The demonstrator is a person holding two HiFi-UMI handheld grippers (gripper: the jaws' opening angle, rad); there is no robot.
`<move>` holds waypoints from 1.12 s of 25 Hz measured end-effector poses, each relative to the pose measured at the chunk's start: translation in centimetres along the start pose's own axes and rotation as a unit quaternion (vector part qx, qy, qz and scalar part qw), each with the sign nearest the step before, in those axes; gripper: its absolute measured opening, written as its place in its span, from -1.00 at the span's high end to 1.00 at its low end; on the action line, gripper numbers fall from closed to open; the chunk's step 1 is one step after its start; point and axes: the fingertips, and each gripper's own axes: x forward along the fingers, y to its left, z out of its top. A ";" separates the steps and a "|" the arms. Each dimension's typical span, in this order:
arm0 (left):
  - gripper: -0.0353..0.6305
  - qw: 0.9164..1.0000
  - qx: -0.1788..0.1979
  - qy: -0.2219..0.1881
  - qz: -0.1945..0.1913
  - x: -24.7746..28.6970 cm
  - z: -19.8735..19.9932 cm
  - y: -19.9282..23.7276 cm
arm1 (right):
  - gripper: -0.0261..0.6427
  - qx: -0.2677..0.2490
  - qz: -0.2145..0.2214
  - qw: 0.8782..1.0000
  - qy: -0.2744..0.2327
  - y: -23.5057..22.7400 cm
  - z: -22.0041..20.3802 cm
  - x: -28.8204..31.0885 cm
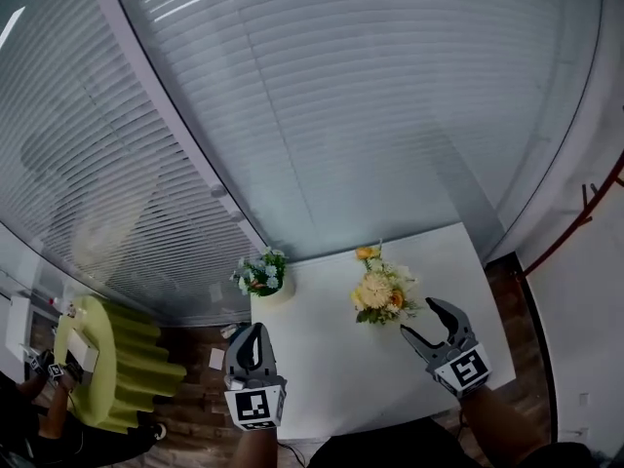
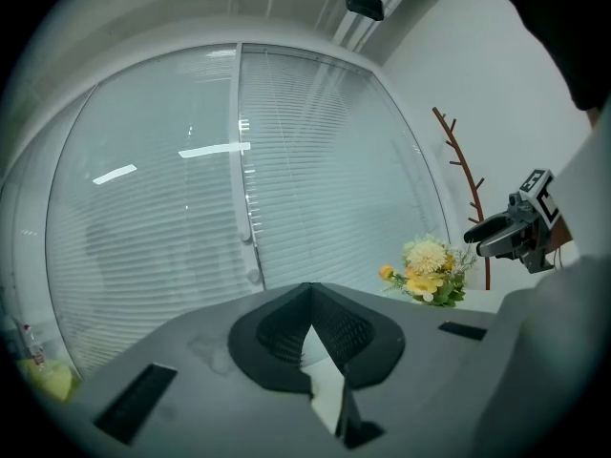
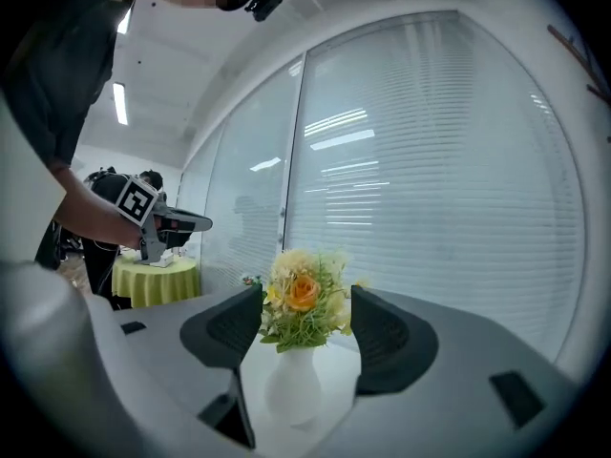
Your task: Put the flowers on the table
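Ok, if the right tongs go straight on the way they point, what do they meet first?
Most likely the vase of yellow flowers, framed between the open right tongs; the remaining gap is unclear.

Table top (image 1: 331, 359): white, smooth, matt. Vase (image 3: 291, 385): white, smooth, low sheen; ceramic or plastic, cannot tell. Flowers (image 3: 304, 299): matt, ruffled petals. Right gripper (image 1: 417, 318) shell: grey matt plastic; pads (image 3: 229, 327) darker, finely ribbed. Left gripper (image 2: 307, 299): same finish. Floor (image 1: 195, 417): brown wood boards. Blinds (image 1: 341, 115): pale slats, satin, with bright reflections. Yellow-green cover (image 1: 127, 369): cloth, folded.
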 end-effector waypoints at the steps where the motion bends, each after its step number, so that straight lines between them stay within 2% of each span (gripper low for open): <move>1: 0.91 1.000 -0.001 -0.001 0.001 -0.2 0.1 0.1 | 0.06 0.002 -0.003 1.000 -0.002 -0.1 0.5 -0.1; 5: 0.91 1.000 -0.025 -0.005 0.001 -0.9 1.0 0.0 | 0.06 0.024 -0.025 0.999 0.010 -0.9 2.1 -1.1; 11: 0.91 0.999 -0.041 -0.008 -0.015 -1.5 0.9 -1.7 | 0.12 0.022 -0.045 0.999 -0.015 -2.2 2.7 -2.2; 13: 0.91 0.999 -0.042 -0.005 -0.024 -1.9 0.7 -2.6 | 0.23 0.027 -0.046 0.998 -0.020 -2.3 3.0 -2.6; 17: 0.91 0.998 -0.045 0.004 -0.040 -2.7 -0.1 -4.2 | 0.80 0.040 -0.052 0.998 -0.016 -2.6 3.2 -3.4; 18: 0.91 0.998 -0.046 0.006 -0.041 -2.9 -0.2 -4.4 | 0.86 0.038 -0.054 0.998 -0.013 -2.7 3.0 -3.4; 23: 0.91 0.998 -0.041 0.006 -0.041 -3.2 -0.2 -4.6 | 0.86 0.017 -0.062 0.998 -0.007 -3.0 3.3 -3.4; 28: 0.91 0.998 -0.035 0.002 -0.045 -2.7 0.4 -4.9 | 0.86 0.018 -0.061 0.998 -0.009 -3.1 3.3 -3.0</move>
